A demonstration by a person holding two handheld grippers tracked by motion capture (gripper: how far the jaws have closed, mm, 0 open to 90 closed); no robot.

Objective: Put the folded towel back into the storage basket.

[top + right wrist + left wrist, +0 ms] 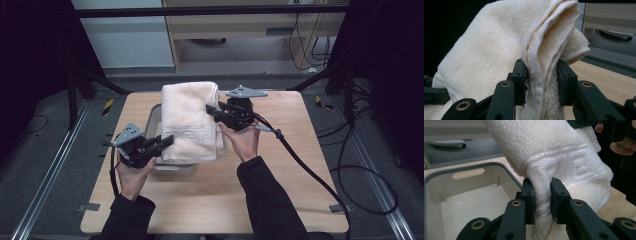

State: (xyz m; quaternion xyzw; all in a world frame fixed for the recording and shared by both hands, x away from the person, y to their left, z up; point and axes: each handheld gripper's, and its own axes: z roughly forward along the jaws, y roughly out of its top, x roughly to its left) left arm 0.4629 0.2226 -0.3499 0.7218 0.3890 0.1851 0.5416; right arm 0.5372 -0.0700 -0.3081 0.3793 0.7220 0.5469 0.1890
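Observation:
A folded cream towel (pixel 190 117) is held above a grey-rimmed tub (pixel 152 116) on the wooden table. My left gripper (pixel 169 140) is shut on the towel's near left edge; in the left gripper view its jaws pinch a fold of the towel (pixel 564 162) at the gripper's tip (pixel 542 195), with the empty tub (pixel 469 205) below to the left. My right gripper (pixel 212 110) is shut on the towel's right edge; in the right gripper view several layers of the towel (pixel 499 50) are squeezed at its tip (pixel 541 75).
The wooden table (pixel 280 180) has free surface in front of and to the right of the tub. A thick black cable (pixel 300 160) trails from the right gripper across the table. Metal rails (pixel 45 170) and dark stands flank the table on both sides.

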